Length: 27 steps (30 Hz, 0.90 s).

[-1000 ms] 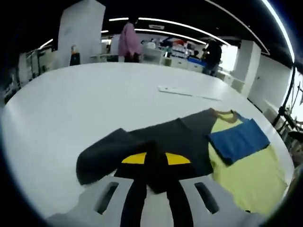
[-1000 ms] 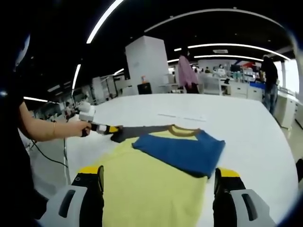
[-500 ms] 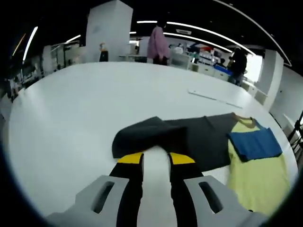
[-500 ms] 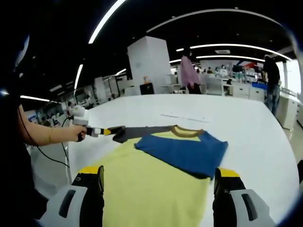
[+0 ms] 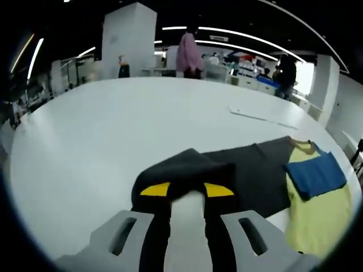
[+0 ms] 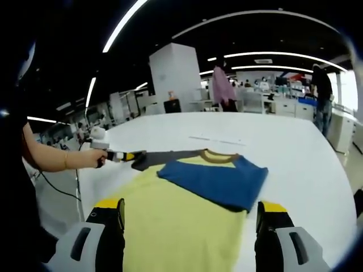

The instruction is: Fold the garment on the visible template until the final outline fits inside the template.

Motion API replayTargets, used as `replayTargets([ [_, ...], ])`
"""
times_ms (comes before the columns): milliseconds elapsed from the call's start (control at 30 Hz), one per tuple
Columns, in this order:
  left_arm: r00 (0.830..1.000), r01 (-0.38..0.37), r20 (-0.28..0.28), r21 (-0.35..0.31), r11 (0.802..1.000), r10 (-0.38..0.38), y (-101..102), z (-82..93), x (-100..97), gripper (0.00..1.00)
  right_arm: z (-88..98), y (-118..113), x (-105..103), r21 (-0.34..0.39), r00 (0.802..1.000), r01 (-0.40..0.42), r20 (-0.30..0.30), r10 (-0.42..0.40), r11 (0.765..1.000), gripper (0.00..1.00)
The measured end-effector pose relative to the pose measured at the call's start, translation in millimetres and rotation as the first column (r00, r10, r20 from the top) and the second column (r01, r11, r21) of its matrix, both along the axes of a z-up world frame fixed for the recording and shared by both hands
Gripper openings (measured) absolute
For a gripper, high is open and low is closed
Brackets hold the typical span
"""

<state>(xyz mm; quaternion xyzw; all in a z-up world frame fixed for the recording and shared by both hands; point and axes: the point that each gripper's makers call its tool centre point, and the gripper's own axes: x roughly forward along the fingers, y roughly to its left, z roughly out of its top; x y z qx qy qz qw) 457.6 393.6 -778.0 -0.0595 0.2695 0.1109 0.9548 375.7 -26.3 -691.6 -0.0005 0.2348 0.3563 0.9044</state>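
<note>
Clearly the left gripper [image 5: 187, 190] is the nearer one: its fingers are pinched narrow on the bunched end of the dark sleeve [image 5: 227, 175], whose long axis runs toward the right of the frame, to the yellow shirt body [image 6: 187, 226] on the white worktop [image 5: 113, 130]. The right gripper [image 6: 190, 218] hovers with fingers wide, empty, over the body at lower centre.

Open-plan lab; desk rows [image 6: 283, 102]
</note>
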Motion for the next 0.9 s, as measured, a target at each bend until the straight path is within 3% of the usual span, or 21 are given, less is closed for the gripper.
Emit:
replayTargets([
  [500, 0.999, 0.000, -0.032, 0.064, 0.998, 0.002, -6, -7.1, -0.4, 0.12, 9.2, 0, 0, 0.002, 0.999, -0.016, 0.035, 0.016, 1.000, 0.98],
  [733, 1.000, 0.013, -0.027, 0.058, 0.998, -0.011, -6, -7.6, 4.8, 0.11, 6.3, -2, -1, 0.001, 1.000, -0.010, 0.028, 0.010, 1.000, 0.98],
  [900, 0.999, -0.011, -0.040, 0.015, 1.000, 0.012, -1, -12.2, 9.3, 0.11, 3.9, -4, -1, 0.003, 1.000, -0.002, 0.021, 0.002, 1.000, 0.98],
])
